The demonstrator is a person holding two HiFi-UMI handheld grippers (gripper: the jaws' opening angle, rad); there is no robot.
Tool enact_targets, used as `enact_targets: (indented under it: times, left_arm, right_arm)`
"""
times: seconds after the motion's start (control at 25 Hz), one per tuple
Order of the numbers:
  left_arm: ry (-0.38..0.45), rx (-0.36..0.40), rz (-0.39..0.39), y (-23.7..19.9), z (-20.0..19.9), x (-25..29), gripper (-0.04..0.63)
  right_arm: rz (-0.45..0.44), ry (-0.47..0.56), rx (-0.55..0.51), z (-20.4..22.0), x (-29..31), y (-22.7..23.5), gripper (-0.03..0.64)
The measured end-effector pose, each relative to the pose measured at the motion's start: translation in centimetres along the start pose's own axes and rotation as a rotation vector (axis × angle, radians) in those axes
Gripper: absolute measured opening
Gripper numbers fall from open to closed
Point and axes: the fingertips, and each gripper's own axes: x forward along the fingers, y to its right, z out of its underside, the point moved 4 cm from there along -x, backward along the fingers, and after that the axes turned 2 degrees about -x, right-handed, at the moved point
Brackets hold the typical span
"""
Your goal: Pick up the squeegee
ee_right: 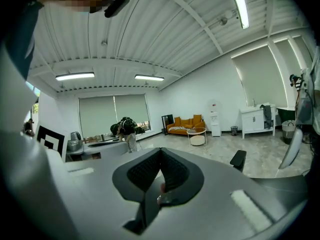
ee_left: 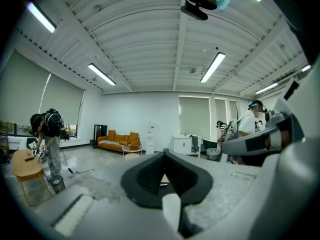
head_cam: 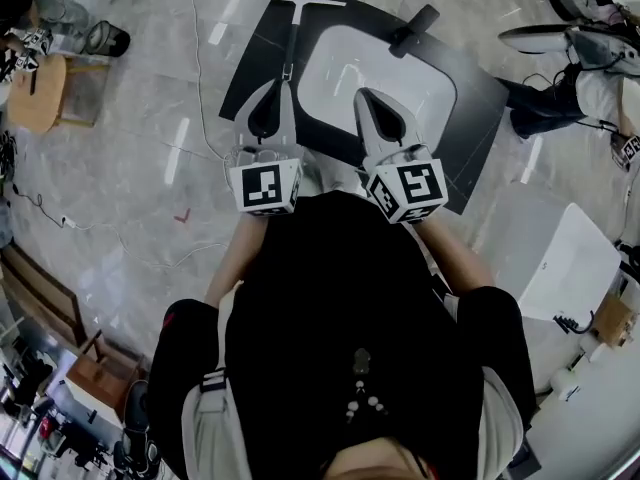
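Okay, squeegee [head_cam: 295, 28] lies flat on the dark mat [head_cam: 480, 118] on the marble floor, along the mat's left side, next to the white rounded panel [head_cam: 380, 78]. Its T-blade is at the far end, running 9 to 3 o'clock, and its thin handle points back toward the person. Left gripper [head_cam: 288, 76] sits over the near end of the handle, so the rest of the tool runs toward 12 o'clock from its tip. Whether the tip touches the handle or floats above it, cannot tell. Its own view shows the jaws [ee_left: 164, 154] pressed together with nothing between them. Right gripper [head_cam: 362, 93] is over the white panel with the squeegee at about 10 o'clock from it; its jaws [ee_right: 160, 150] also meet and hold nothing. Neither gripper view shows the squeegee, only the room. A black handled tool [head_cam: 413, 30] lies at about 1 o'clock from the right gripper, apart from the squeegee. The squeegee looks light, with a stiff, slim, smooth handle and a softer blade edge, and is probably head-heavy. Best hold is likely mid-handle or closer to the blade, jaws across the shaft. The jaws need opening first, and the low, thin shaft could slip or roll.
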Motion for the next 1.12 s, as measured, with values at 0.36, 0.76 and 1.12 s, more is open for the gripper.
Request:
enact_targets:
  times: [0.36, 0.76, 1.12]
  left_arm:
    - [-0.061, -0.005, 0.002, -3.9, 2.2, 5.9, 0.002]
    - [-0.183, -0.059, 0.028, -8.0, 7.0, 11.4, 0.002]
    - [-0.275, -0.030, 0.110, -8.9, 11.7, 15.9, 0.002]
  right_arm:
    - [0.055, -0.040, 0.008, -0.5, 5.7, 1.5, 0.002]
    - [0.110, -0.084, 0.025, 0.2, 11.5, 2.0, 0.002]
    - [0.132, -0.128, 0.066, 2.0, 14.3, 2.9, 0.002]
